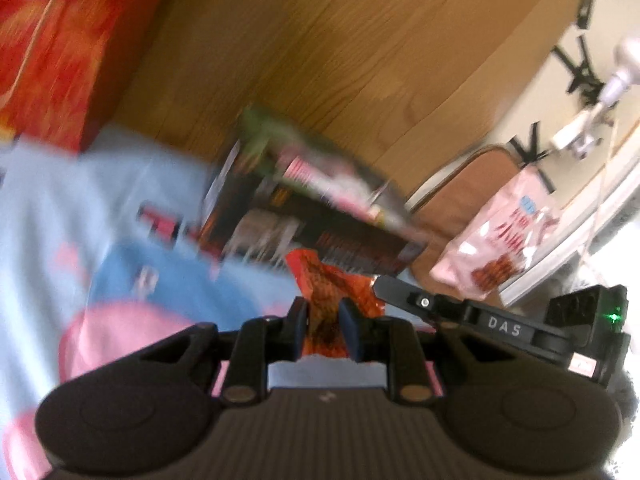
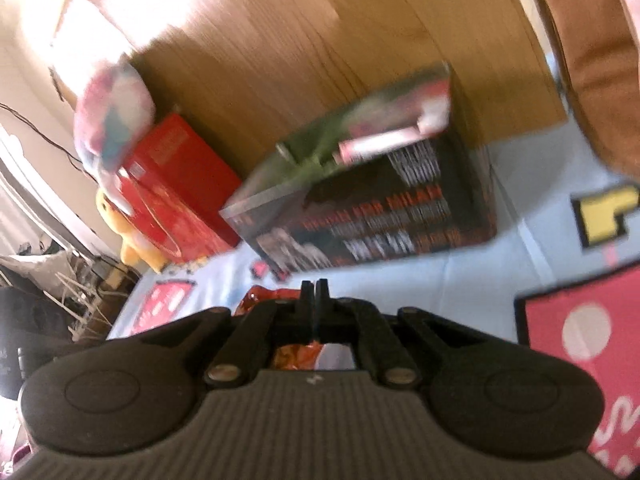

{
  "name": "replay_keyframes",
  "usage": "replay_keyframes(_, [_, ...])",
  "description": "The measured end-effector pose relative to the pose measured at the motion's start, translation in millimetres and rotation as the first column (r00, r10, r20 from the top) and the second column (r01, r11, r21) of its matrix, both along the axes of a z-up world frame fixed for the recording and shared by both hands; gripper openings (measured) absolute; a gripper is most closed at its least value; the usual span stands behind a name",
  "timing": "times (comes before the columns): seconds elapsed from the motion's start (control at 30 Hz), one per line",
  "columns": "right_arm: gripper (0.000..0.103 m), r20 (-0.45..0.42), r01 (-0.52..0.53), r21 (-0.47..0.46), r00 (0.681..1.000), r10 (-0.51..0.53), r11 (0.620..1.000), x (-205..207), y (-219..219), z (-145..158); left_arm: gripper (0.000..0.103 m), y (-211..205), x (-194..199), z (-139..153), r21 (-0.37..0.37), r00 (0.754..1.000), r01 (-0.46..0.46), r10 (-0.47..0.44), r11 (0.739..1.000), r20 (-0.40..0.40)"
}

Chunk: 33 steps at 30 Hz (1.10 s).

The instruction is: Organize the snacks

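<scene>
Orange crinkled foil snack packet point(image 1: 326, 300) sits pinched between your left gripper's point(image 1: 325, 322) fingers, held above the light-blue printed cloth point(image 1: 80, 208). Dead ahead: black cardboard box with a green top point(image 1: 304, 216), against the wooden panel point(image 1: 340, 40). Red carton point(image 1: 52, 48) far left, pink snack bag point(image 1: 500, 236) to the right. Right gripper point(image 2: 315, 294): fingers pressed together, tilted, packet point(image 2: 260, 300) just beneath. Both views blurred.
</scene>
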State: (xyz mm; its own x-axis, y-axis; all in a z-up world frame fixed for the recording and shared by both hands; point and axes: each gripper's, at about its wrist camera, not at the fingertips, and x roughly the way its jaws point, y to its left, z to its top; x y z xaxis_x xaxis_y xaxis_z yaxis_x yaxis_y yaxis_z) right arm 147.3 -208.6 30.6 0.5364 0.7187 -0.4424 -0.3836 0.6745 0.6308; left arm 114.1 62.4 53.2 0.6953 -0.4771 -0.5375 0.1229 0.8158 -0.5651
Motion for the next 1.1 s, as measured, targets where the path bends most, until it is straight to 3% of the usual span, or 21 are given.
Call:
replay_keyframes(0.13, [0.003,0.09,0.034,0.025,0.995,-0.036,0.999,22,-6,35,0.02,-8,29,39,0.027,0.996,0.002,-0.004,1.0,0.091])
replay_keyframes(0.2, [0.003,0.133,0.064,0.036,0.989,-0.068,0.997,40,-5,50,0.027,-16,52,49,0.071,0.993,-0.029,0.021,0.997,0.114])
replay_keyframes(0.27, [0.01,0.194,0.134,-0.006,0.972,-0.131,0.991,57,4,55,0.034,-21,77,46,0.136,0.993,-0.082,0.069,0.987,0.096])
replay_keyframes(0.3, [0.021,0.21,0.17,-0.051,0.965,-0.155,0.984,64,8,53,0.034,-21,84,42,0.158,0.992,-0.112,0.103,0.981,0.067])
replay_keyframes(0.33, [0.036,0.194,0.203,-0.087,0.964,-0.183,0.975,69,8,49,0.033,-18,86,39,0.145,0.992,-0.123,0.117,0.982,0.05])
replay_keyframes(0.37, [0.036,0.184,0.22,-0.079,0.962,-0.203,0.972,68,4,46,0.033,-14,81,37,0.109,0.993,-0.111,0.105,0.988,0.06])
replay_keyframes(0.43, [0.036,0.2,0.203,-0.031,0.961,-0.193,0.979,53,-9,40,0.034,-12,63,35,0.121,0.99,-0.115,0.103,0.986,0.096])
replay_keyframes(0.5, [0.036,0.218,0.182,-0.06,0.962,-0.165,0.981,34,-18,35,0.034,-9,45,30,0.154,0.988,-0.123,0.107,0.98,0.11])
replay_keyframes(0.63, [0.036,0.19,0.104,-0.087,0.978,-0.085,0.991,-5,-30,27,0.034,-10,12,14,0.154,0.997,-0.074,0.071,0.985,0.027])
replay_keyframes(0.77, [0.037,0.158,-0.044,-0.098,0.986,0.059,0.994,-65,-37,19,0.034,-20,-30,0,0.147,0.998,0.046,-0.038,0.988,-0.053])
replay_keyframes(0.9, [0.038,0.063,-0.116,-0.111,0.99,0.123,0.987,-119,-53,6,0.034,-31,-67,-11,0.109,0.983,0.156,-0.144,0.982,-0.111])
replay_keyframes(1.07, [0.04,-0.072,-0.099,-0.065,0.993,0.094,0.993,-170,-79,-12,0.034,-43,-105,-21,0.047,0.958,0.265,-0.257,0.963,-0.13])
replay_keyframes(1.1, [0.04,-0.088,-0.092,-0.061,0.992,0.086,0.994,-178,-81,-14,0.04,-44,-110,-22,0.045,0.955,0.275,-0.268,0.96,-0.126])
